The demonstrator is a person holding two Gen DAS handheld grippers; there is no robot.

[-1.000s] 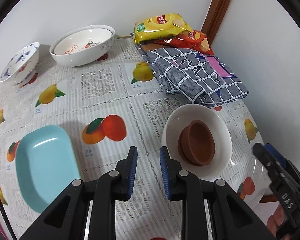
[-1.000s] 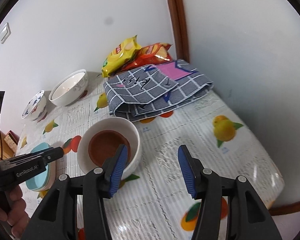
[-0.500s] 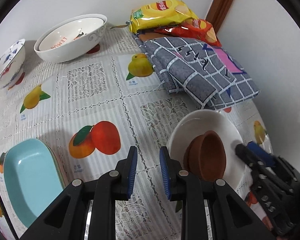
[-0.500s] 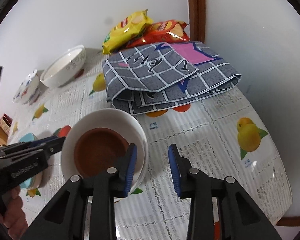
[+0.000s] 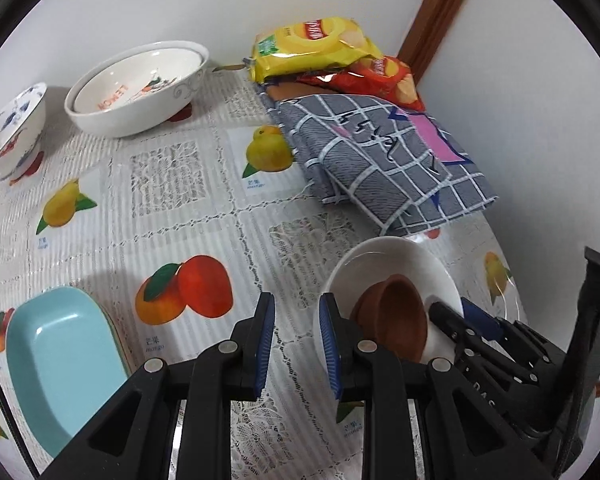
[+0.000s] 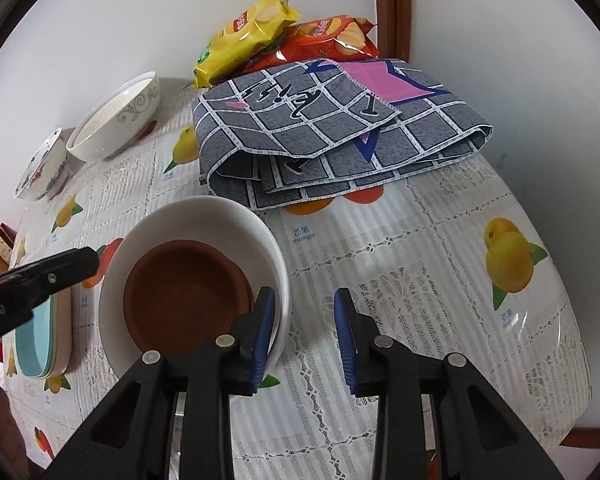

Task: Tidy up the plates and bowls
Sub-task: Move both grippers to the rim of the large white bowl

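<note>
Straddling rim: right gripper (image 6: 305, 334) has its jaws apart, one finger inside the white bowl (image 6: 220, 220), the other outside over the tablecloth (image 6: 440, 264); pads not pressed on the near rim as far as I can tell.
Left gripper: (image 5: 296, 344) jaws apart with a narrow gap, nothing between them, hovering over the cloth just left of the white bowl (image 5: 392, 256).
White bowl: sits on the table near the front right, just in front of the folded grey checked cloth (image 6: 340, 128).
Brown bowl: (image 6: 184, 292) nested inside the white bowl; in the left wrist view it (image 5: 396, 320) looks tilted against the wall.
Right gripper, left wrist view: (image 5: 456, 318) tip is at the white bowl's near rim, beside the brown bowl.
Light blue dish: (image 5: 56, 356) rectangular, front left, well apart from the white bowl; looks stacked on another dish in the right wrist view (image 6: 40, 344).
Big white bowl: (image 5: 136, 88) back left by the wall, smaller bowl nested in it.
Blue-patterned bowl: (image 5: 8, 128) far left, beside the big one.
Snack bags: yellow (image 5: 312, 48) and red (image 5: 376, 80) in the back corner, behind the checked cloth.
</note>
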